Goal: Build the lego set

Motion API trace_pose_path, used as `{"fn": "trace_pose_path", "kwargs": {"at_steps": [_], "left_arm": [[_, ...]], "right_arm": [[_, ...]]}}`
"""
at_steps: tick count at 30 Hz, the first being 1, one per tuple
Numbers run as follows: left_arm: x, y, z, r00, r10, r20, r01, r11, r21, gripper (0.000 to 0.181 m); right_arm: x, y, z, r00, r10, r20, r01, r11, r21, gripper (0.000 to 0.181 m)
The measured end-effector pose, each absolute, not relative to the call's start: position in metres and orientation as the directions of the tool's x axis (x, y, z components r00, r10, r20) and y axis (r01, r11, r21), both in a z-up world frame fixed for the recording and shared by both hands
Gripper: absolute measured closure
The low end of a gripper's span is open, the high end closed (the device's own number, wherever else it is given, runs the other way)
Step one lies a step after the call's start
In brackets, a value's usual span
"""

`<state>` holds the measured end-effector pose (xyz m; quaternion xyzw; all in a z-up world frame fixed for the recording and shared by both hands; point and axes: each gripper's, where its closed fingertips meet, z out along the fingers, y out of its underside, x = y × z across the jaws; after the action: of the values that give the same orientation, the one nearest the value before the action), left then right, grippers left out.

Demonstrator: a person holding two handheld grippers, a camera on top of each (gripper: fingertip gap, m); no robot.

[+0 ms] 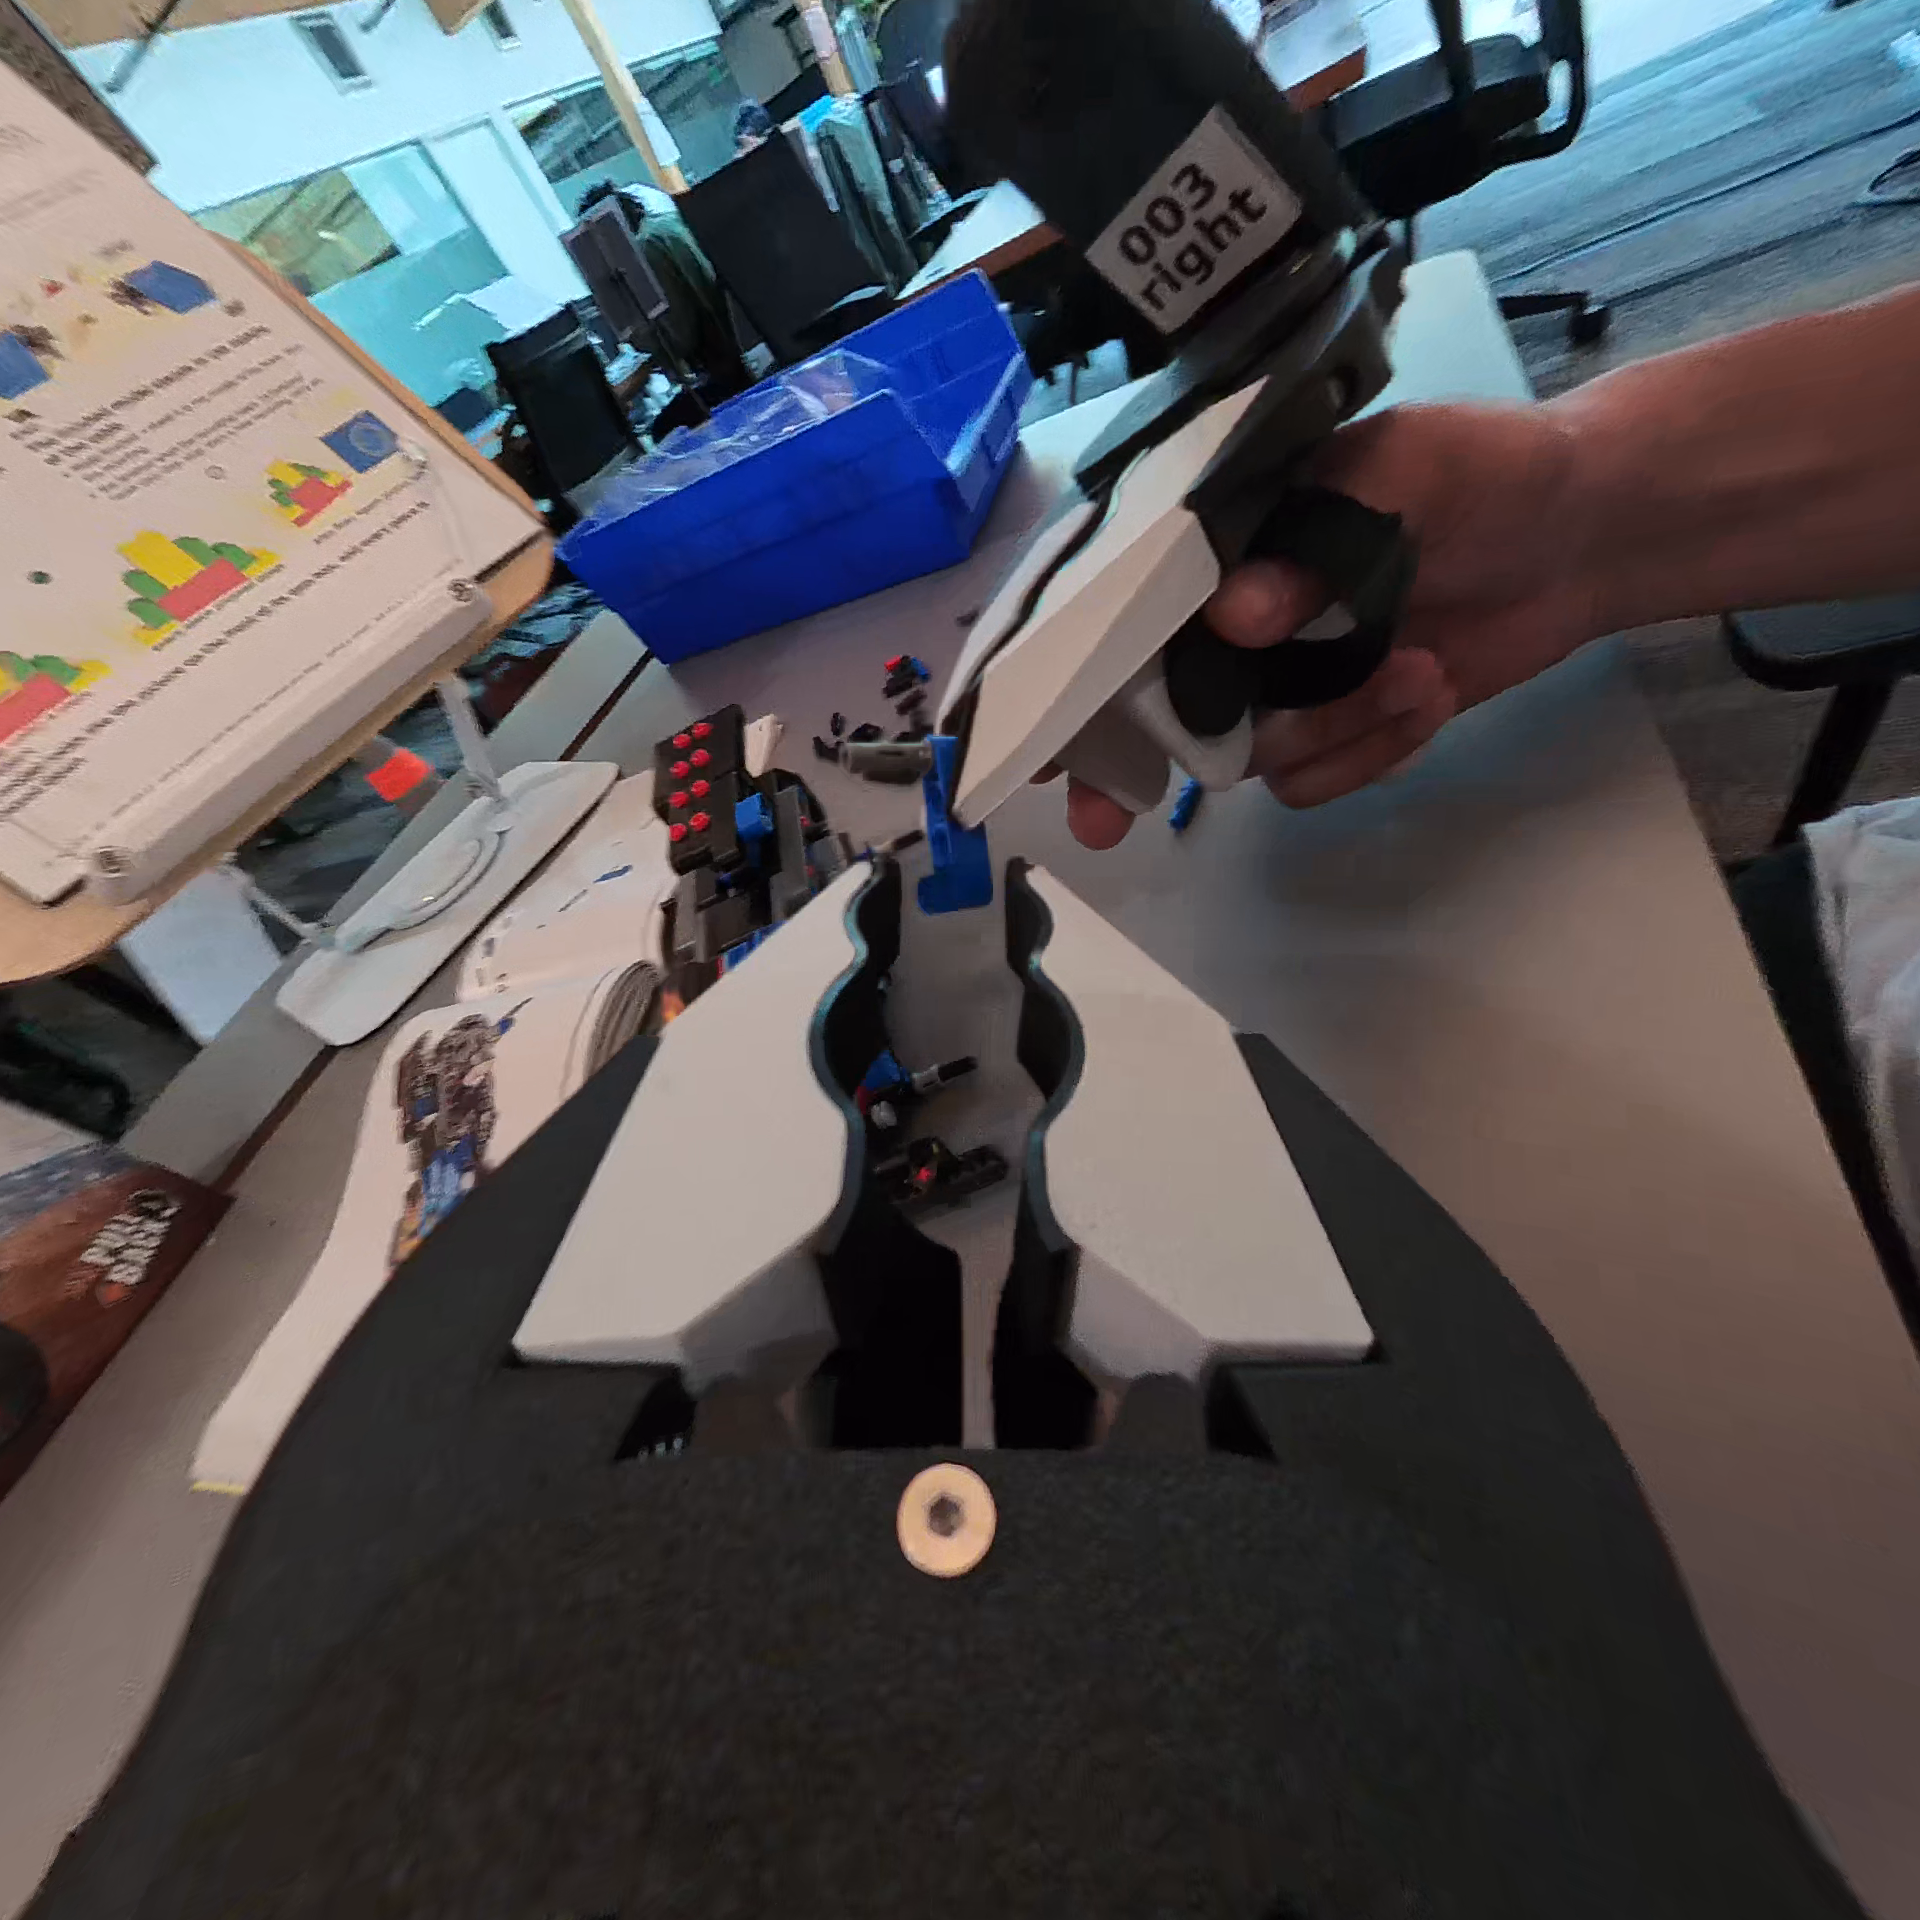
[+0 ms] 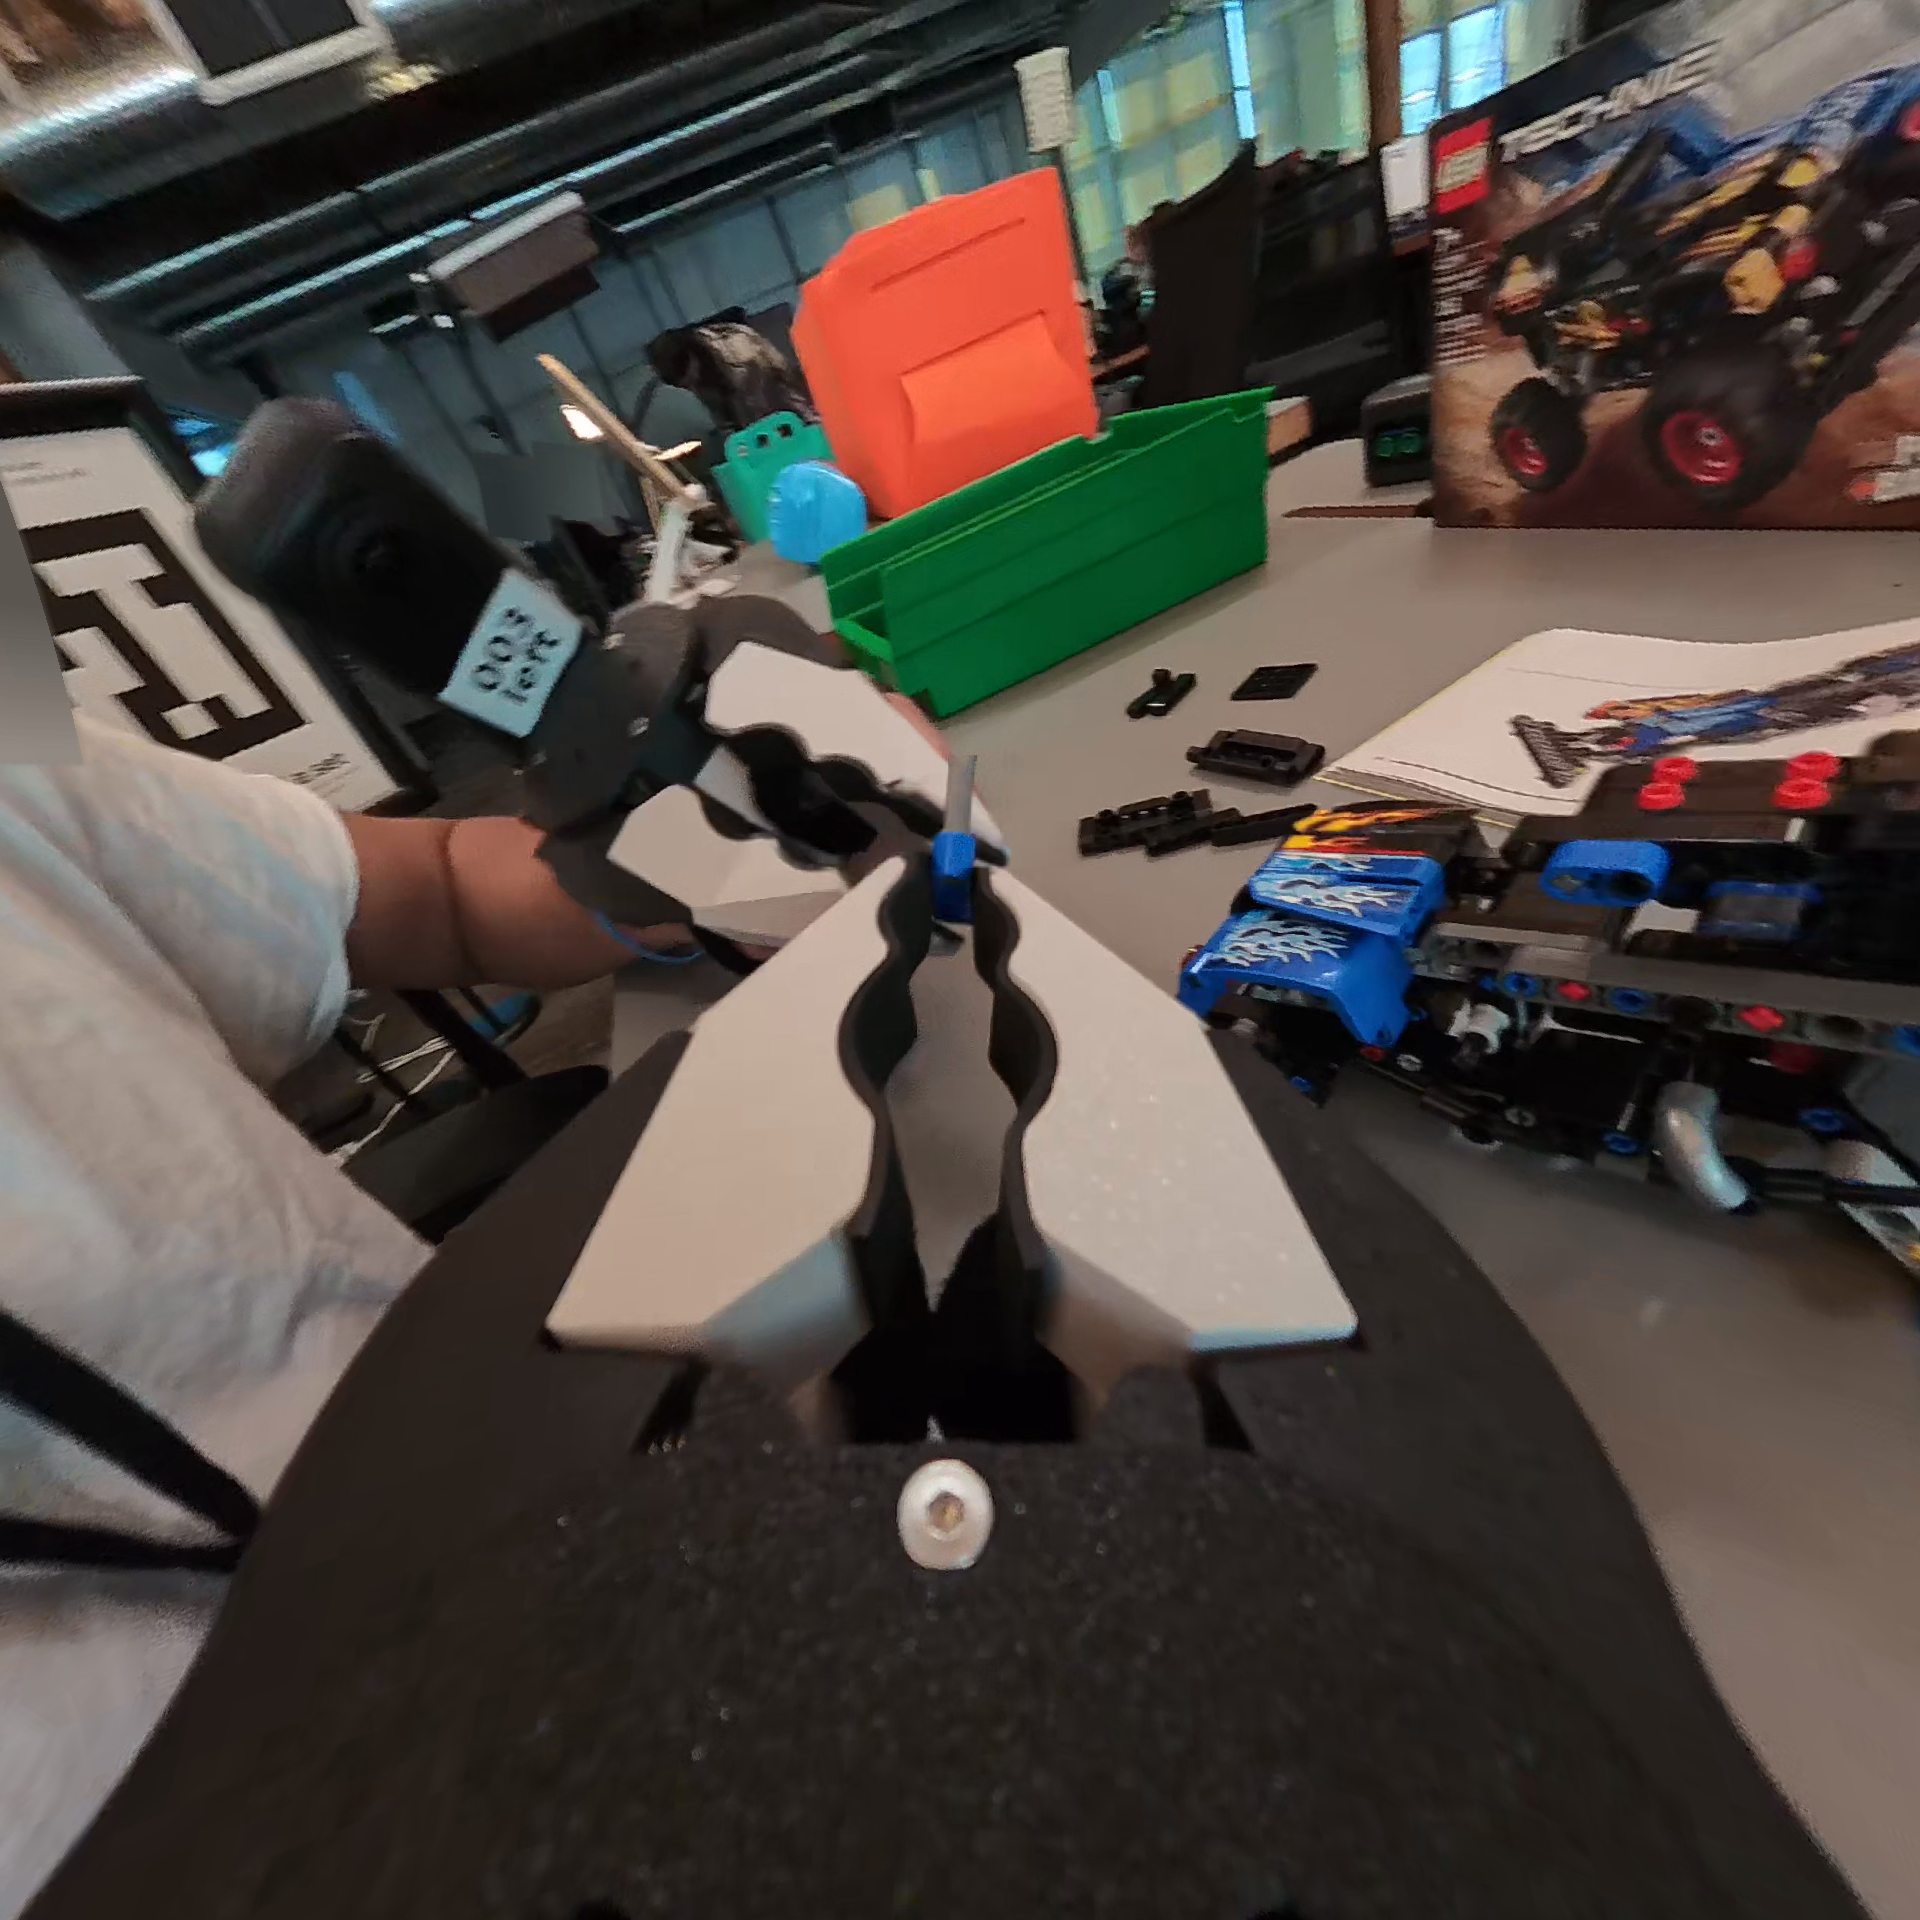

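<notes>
While the right tongs (image 2: 951,883) are pinching the blue piece (image 1: 948,831) and the left tongs (image 1: 951,883) are gaping (barely bracketing it), any misaligned handover is risking a drop onto the desk (image 1: 1351,1039).

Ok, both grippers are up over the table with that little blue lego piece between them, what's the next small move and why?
Probably ease the open left gripper forward and close it on the small blue lego piece's lower end. The right gripper already pinches the piece's upper part, which leaves that lower end sitting free between the left fingertips.
</notes>
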<state>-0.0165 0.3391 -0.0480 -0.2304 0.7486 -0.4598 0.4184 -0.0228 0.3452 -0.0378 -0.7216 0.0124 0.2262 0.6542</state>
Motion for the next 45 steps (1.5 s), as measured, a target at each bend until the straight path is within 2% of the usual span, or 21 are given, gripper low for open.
{"fn": "trace_pose_path", "kwargs": {"at_steps": [2, 4, 10, 15, 18, 23, 25, 28, 31, 33, 35, 37, 39, 45], "left_arm": [[-0.02, 0.335, -0.048, -0.607, -0.713, -0.351, 0.018, 0.429, -0.903, 0.16], [-0.026, 0.33, -0.049, -0.662, -0.683, -0.31, 0.015, 0.402, -0.916, 0.165], [-0.033, 0.322, -0.058, -0.721, -0.628, -0.293, -0.008, 0.431, -0.902, 0.169], [-0.034, 0.321, -0.07, -0.721, -0.595, -0.354, 0.002, 0.509, -0.861, 0.168], [-0.033, 0.32, -0.064, -0.694, -0.599, -0.4, 0.049, 0.514, -0.856, 0.168], [-0.031, 0.325, -0.053, -0.642, -0.623, -0.446, 0.089, 0.517, -0.851, 0.173], [-0.031, 0.325, -0.048, -0.653, -0.64, -0.405, 0.08, 0.474, -0.877, 0.173], [-0.029, 0.333, -0.036, -0.691, -0.686, -0.228, 0.007, 0.31, -0.951, 0.173], [-0.026, 0.344, -0.025, -0.728, -0.685, 0.019, -0.106, 0.086, -0.991, 0.174], [-0.027, 0.346, -0.018, -0.754, -0.631, 0.182, -0.18, -0.068, -0.981, 0.173], [-0.03, 0.347, -0.01, -0.779, -0.54, 0.318, -0.244, -0.207, -0.947, 0.173], [-0.031, 0.349, -0.004, -0.784, -0.449, 0.428, -0.307, -0.319, -0.897, 0.173], [-0.032, 0.353, 0.002, -0.79, -0.375, 0.485, -0.341, -0.389, -0.856, 0.174], [-0.033, 0.353, 0.004, -0.805, -0.374, 0.461, -0.321, -0.379, -0.868, 0.173]], "right_arm": [[-0.026, 0.341, -0.036, 0.891, 0.324, -0.317, -0.288, -0.135, -0.948, 0.175], [-0.03, 0.338, -0.039, 0.909, 0.341, -0.239, -0.201, -0.143, -0.969, 0.175], [-0.042, 0.334, -0.048, 0.926, 0.378, -0.022, 0.052, -0.184, -0.982, 0.175], [-0.044, 0.331, -0.06, 0.898, 0.379, 0.222, 0.318, -0.211, -0.924, 0.174], [-0.044, 0.329, -0.057, 0.871, 0.37, 0.322, 0.415, -0.205, -0.887, 0.174], [-0.038, 0.333, -0.045, 0.916, 0.289, 0.276, 0.346, -0.228, -0.91, 0.173], [-0.034, 0.333, -0.041, 0.923, 0.256, 0.288, 0.344, -0.208, -0.916, 0.165], [-0.028, 0.323, -0.032, 0.94, 0.271, 0.209, 0.263, -0.182, -0.948, 0.164], [0.001, 0.299, -0.036, 0.961, 0.237, 0.143, 0.208, -0.277, -0.938, 0.16], [0.017, 0.272, -0.063, 0.967, 0.246, 0.071, 0.182, -0.465, -0.866, 0.151], [0.04, 0.248, -0.094, 0.978, 0.185, 0.098, 0.193, -0.61, -0.769, 0.15], [0.044, 0.236, -0.109, 0.981, 0.172, 0.085, 0.175, -0.627, -0.759, 0.158], [0.043, 0.232, -0.119, 0.985, 0.163, 0.054, 0.145, -0.623, -0.769, 0.158], [0.051, 0.227, -0.143, 0.982, 0.172, 0.08, 0.174, -0.65, -0.74, 0.162]]}}
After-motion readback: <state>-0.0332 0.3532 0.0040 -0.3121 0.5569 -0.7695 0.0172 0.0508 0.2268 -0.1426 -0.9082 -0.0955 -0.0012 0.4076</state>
